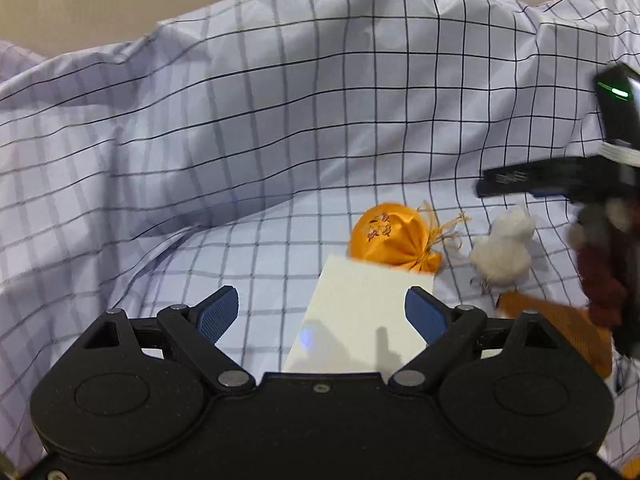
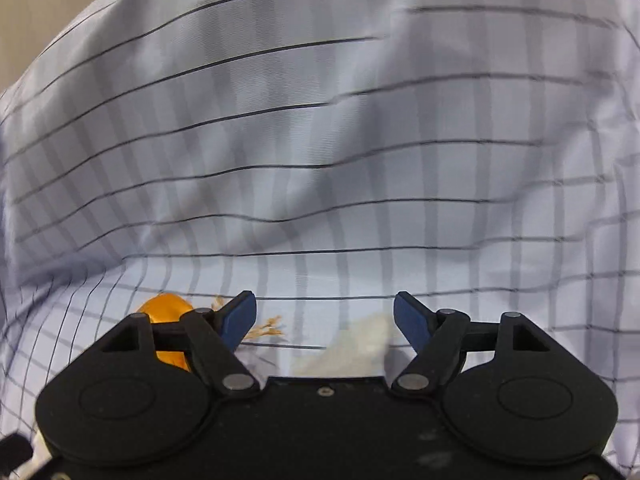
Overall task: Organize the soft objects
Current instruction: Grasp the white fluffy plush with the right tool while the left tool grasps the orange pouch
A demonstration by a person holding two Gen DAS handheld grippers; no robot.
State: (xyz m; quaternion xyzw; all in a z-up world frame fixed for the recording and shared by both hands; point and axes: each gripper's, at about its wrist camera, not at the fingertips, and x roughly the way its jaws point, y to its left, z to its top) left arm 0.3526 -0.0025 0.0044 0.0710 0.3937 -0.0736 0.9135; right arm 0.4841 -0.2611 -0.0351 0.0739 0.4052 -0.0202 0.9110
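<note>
My left gripper [image 1: 322, 312] has its jaws wide apart and empty over the white card [image 1: 360, 316]. The orange pouch [image 1: 390, 240] lies just beyond the card, its tied neck toward the white plush [image 1: 504, 248]. My right gripper [image 2: 324, 320], jaws also apart, hangs nearer the plush [image 2: 352, 350].

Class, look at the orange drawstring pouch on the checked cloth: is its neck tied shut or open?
Tied shut. The orange pouch is gathered into a tight neck bound with cord, its fringe fanned out, and the body bulges round.
</note>
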